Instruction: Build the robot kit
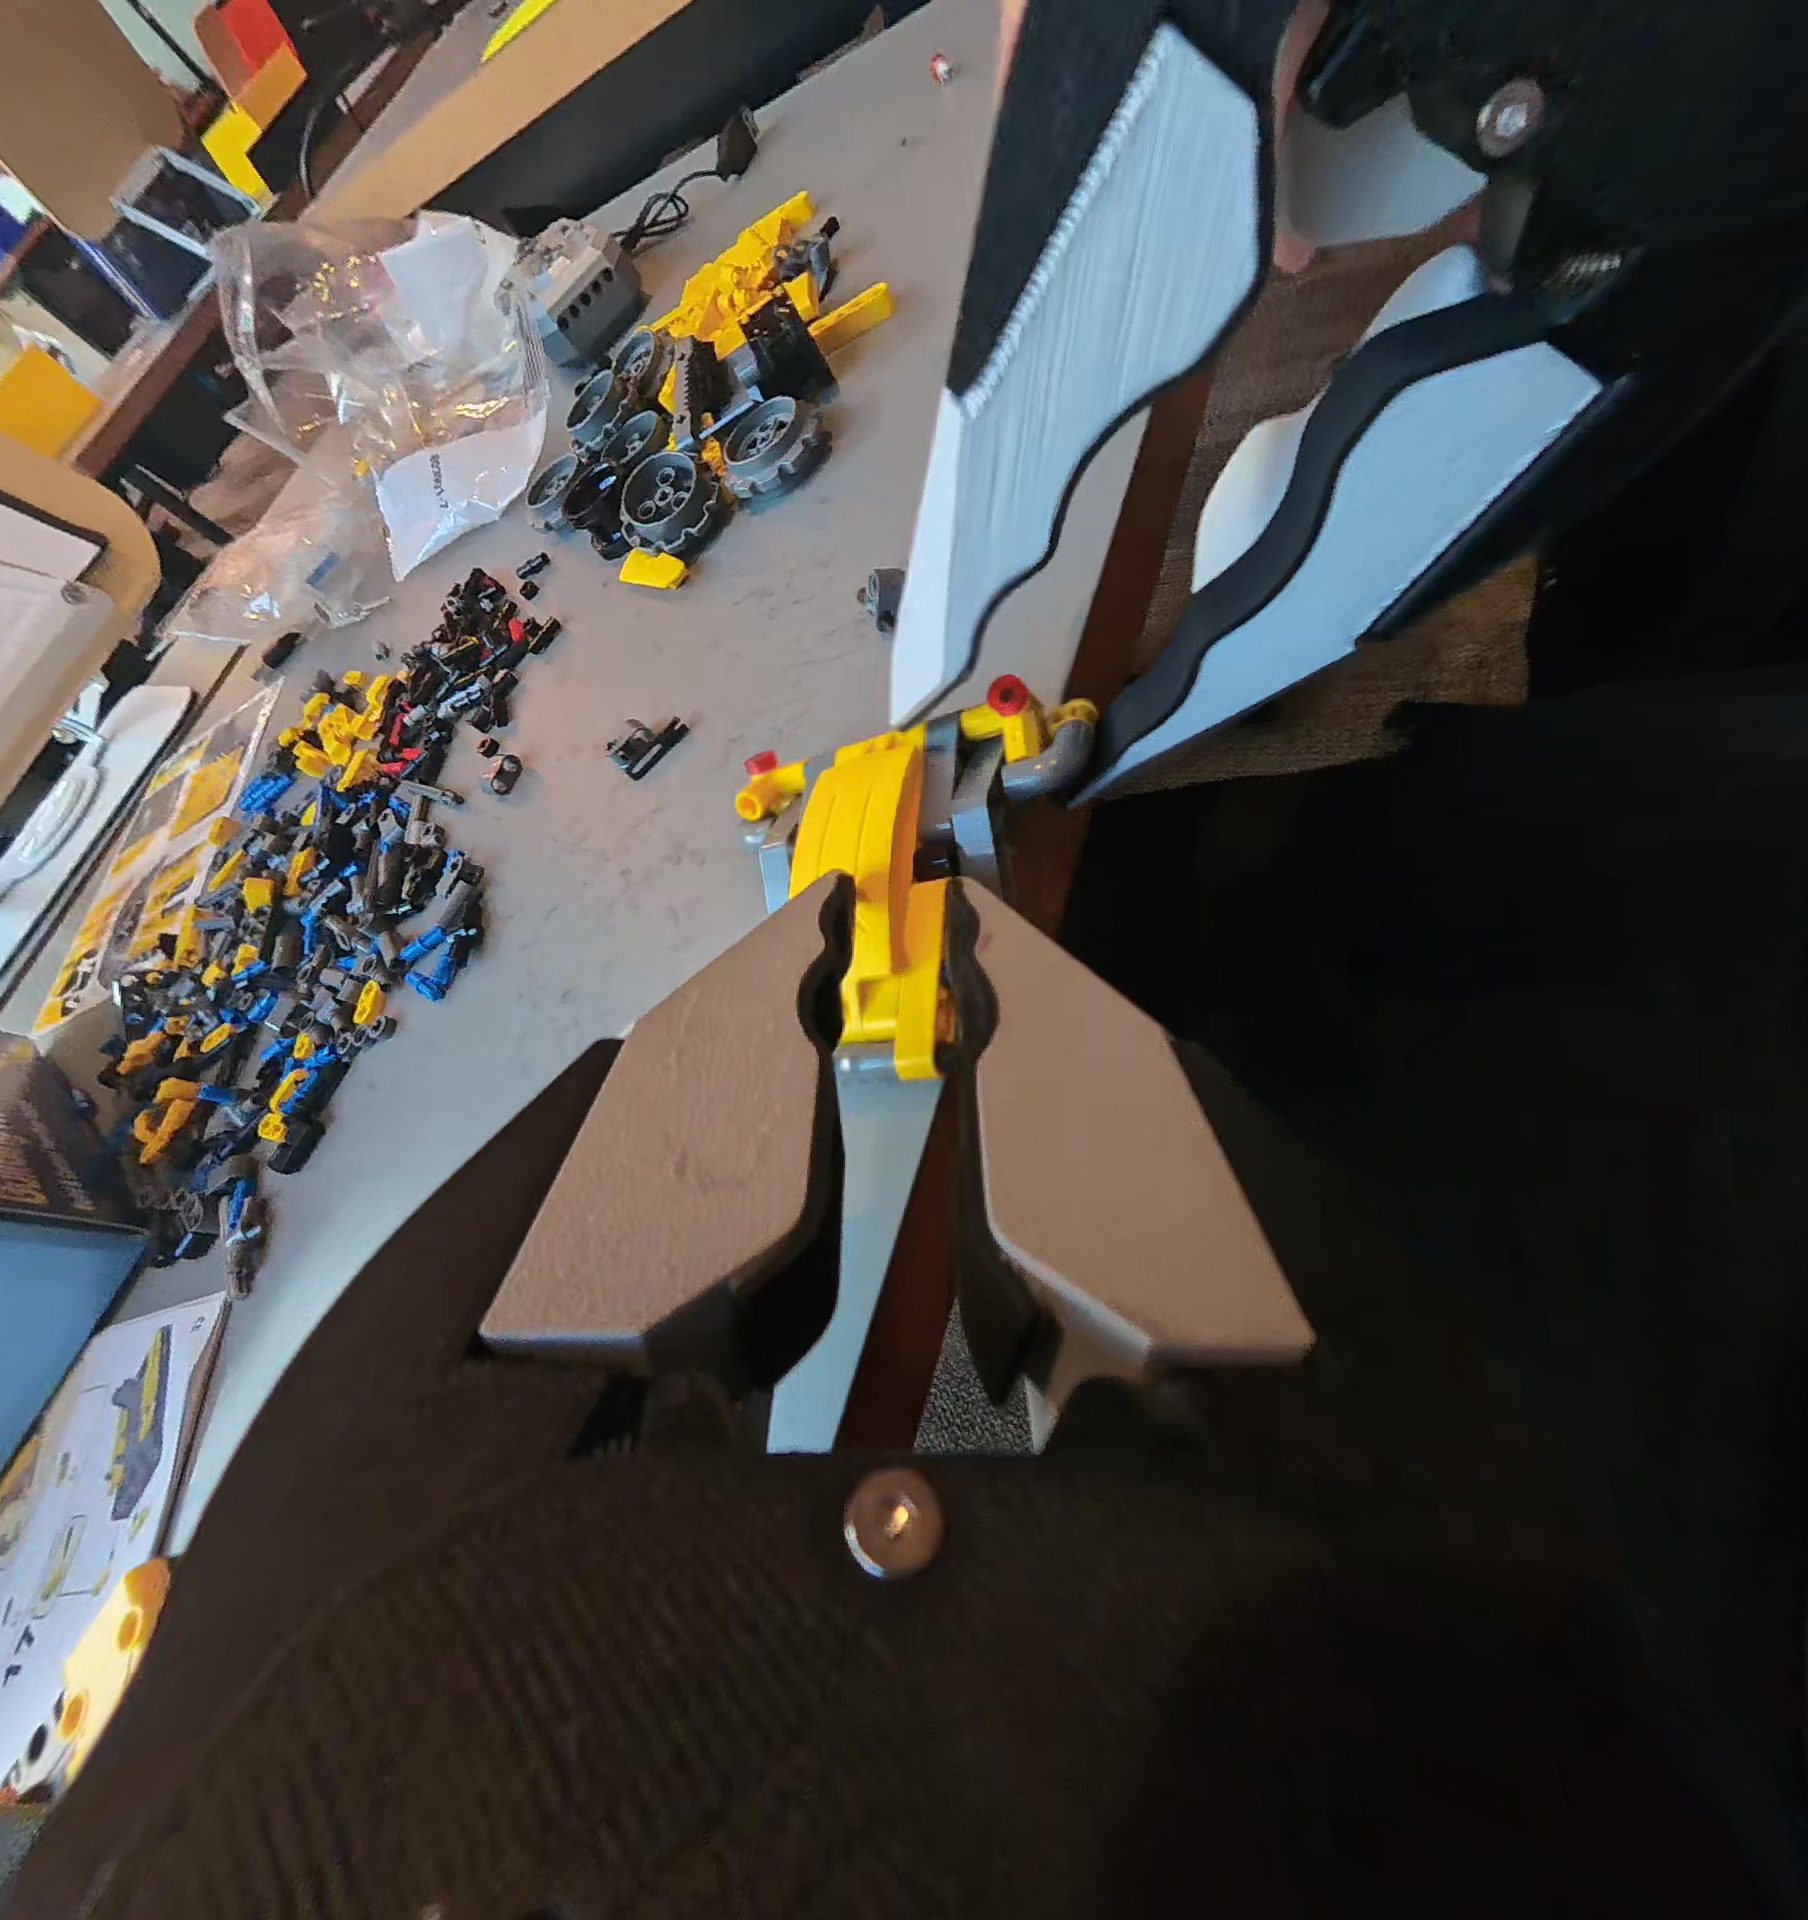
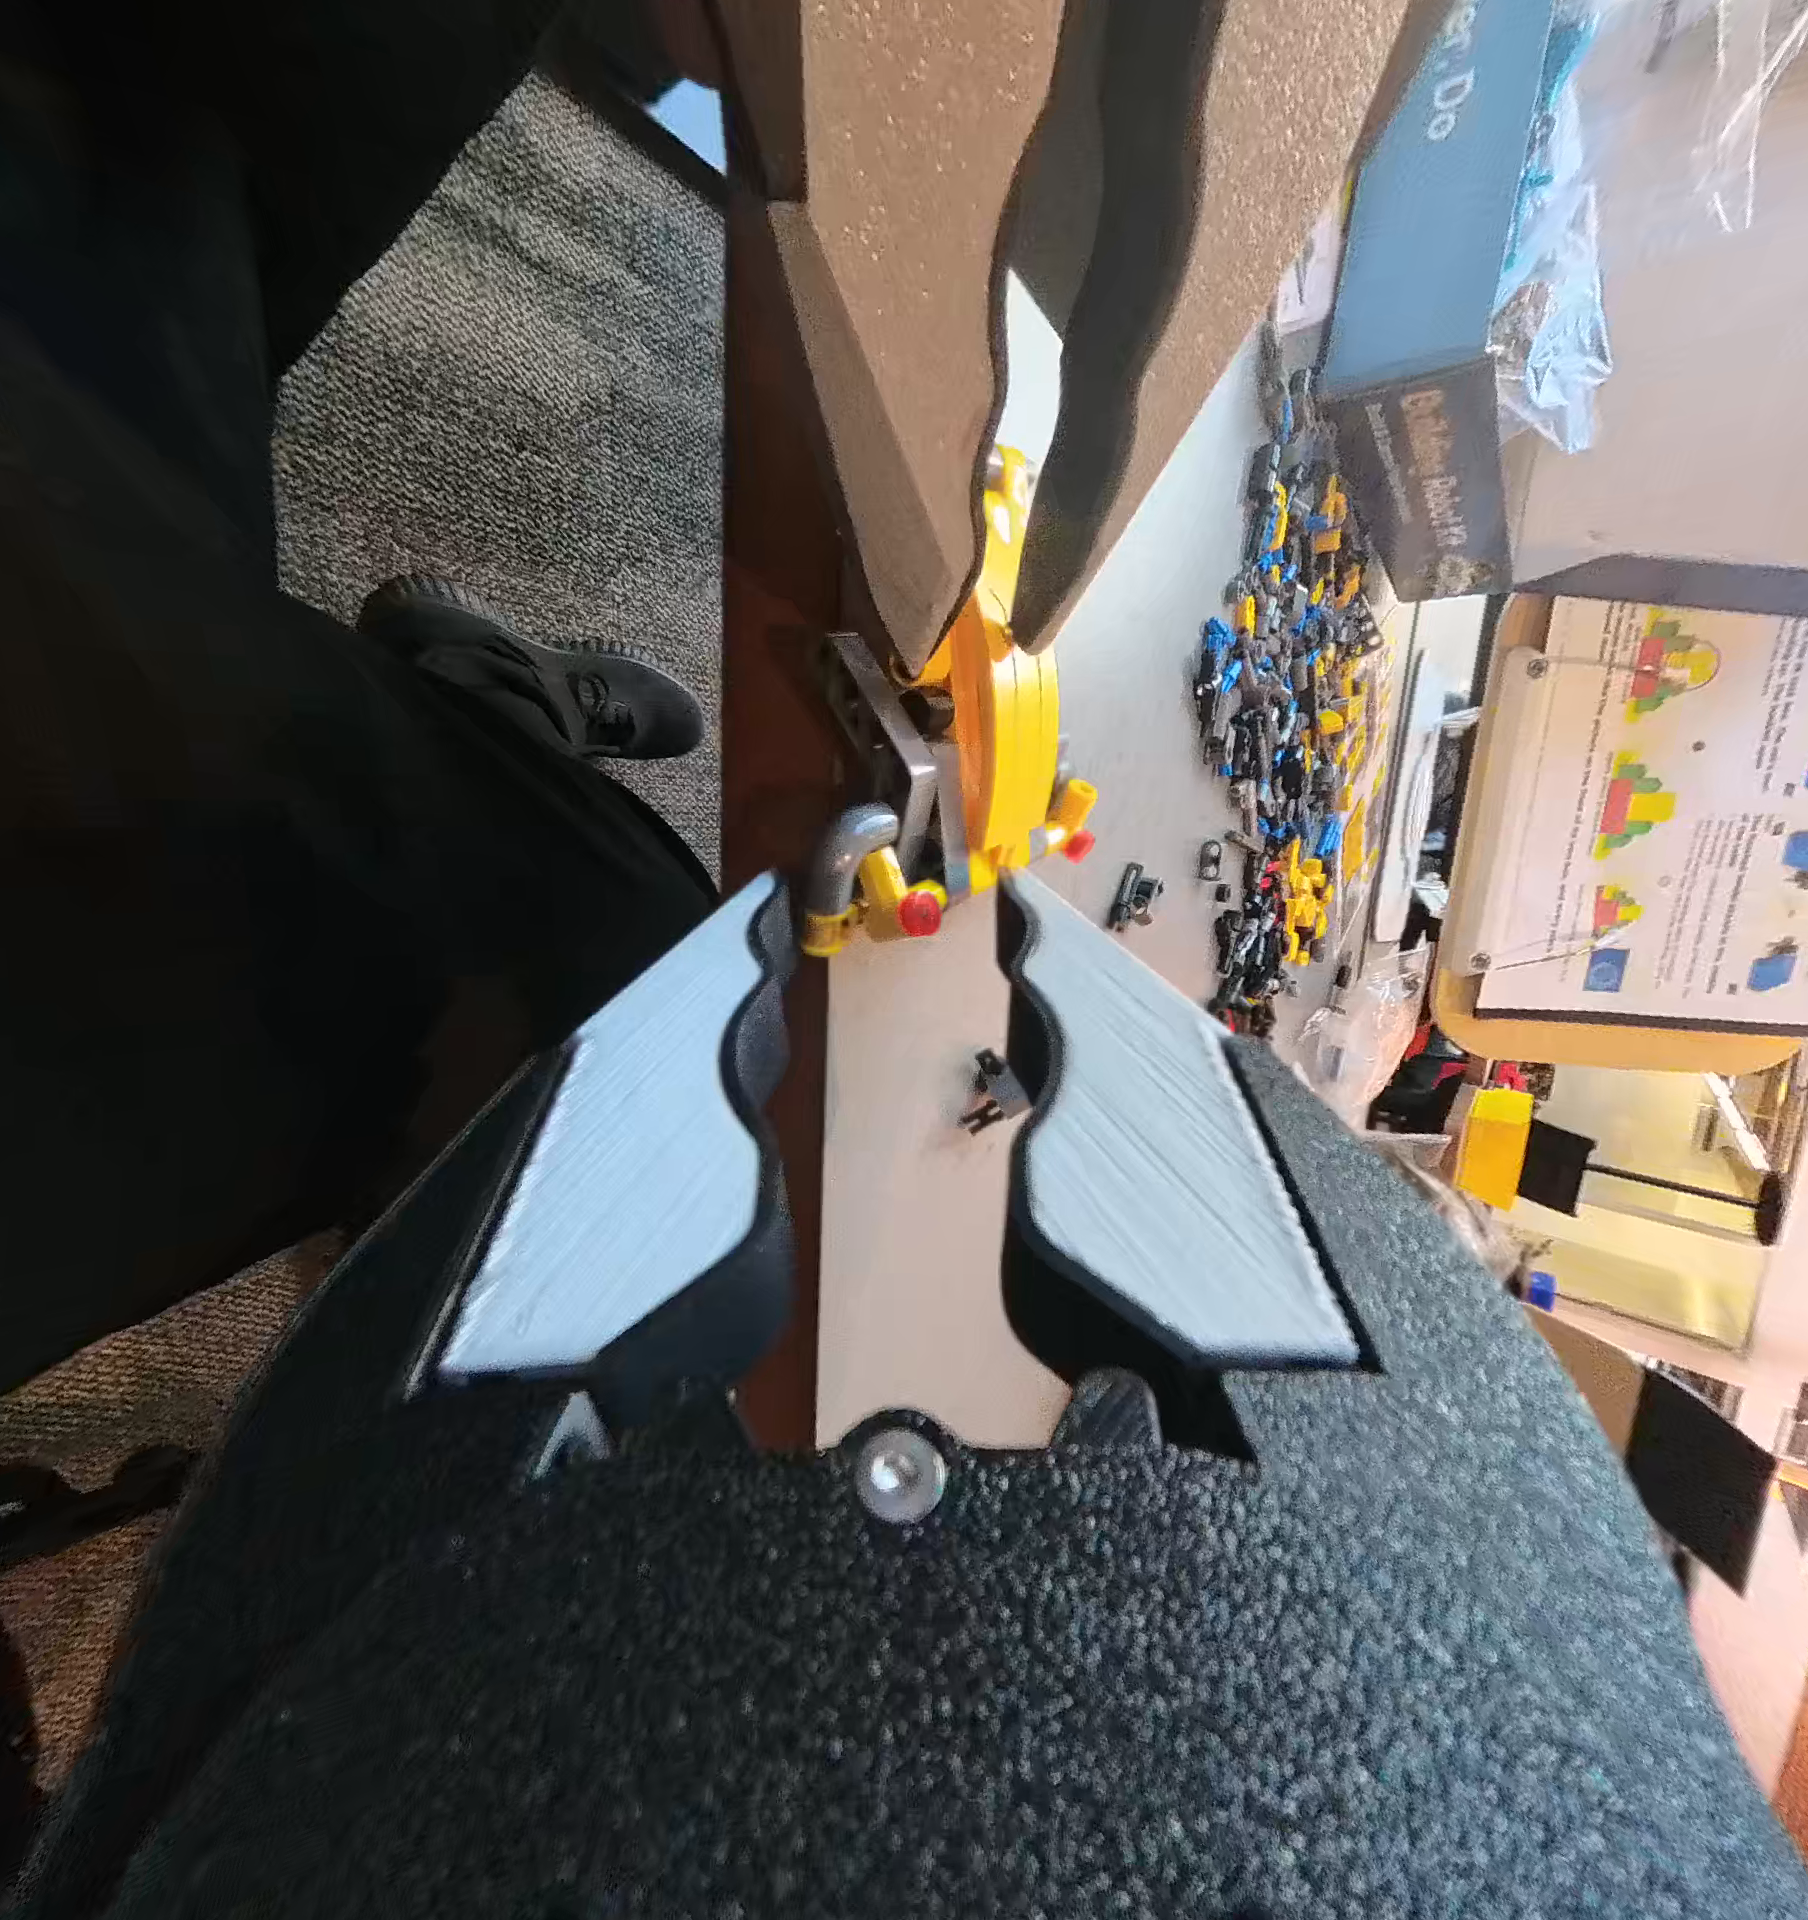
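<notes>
In the left wrist view the left gripper [image 1: 895,977] has its tan fingers [image 1: 692,1143] pinched on the near end of a yellow and grey brick assembly [image 1: 858,821], held at the edge of the white table [image 1: 619,862]; its long axis runs straight out from the fingertips toward the right gripper [image 1: 993,727], whose white fingers stand spread at the far end. In the right wrist view the right gripper [image 2: 895,894] is open, fingertips flanking the assembly's red-pinned end [image 2: 921,912] without clamping it, while the left gripper [image 2: 973,634] grips the yellow curved part from the opposite side.

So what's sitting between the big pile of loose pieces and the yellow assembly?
Only a small black piece on otherwise bare table, between the pile and the yellow assembly; left wrist view.
</notes>
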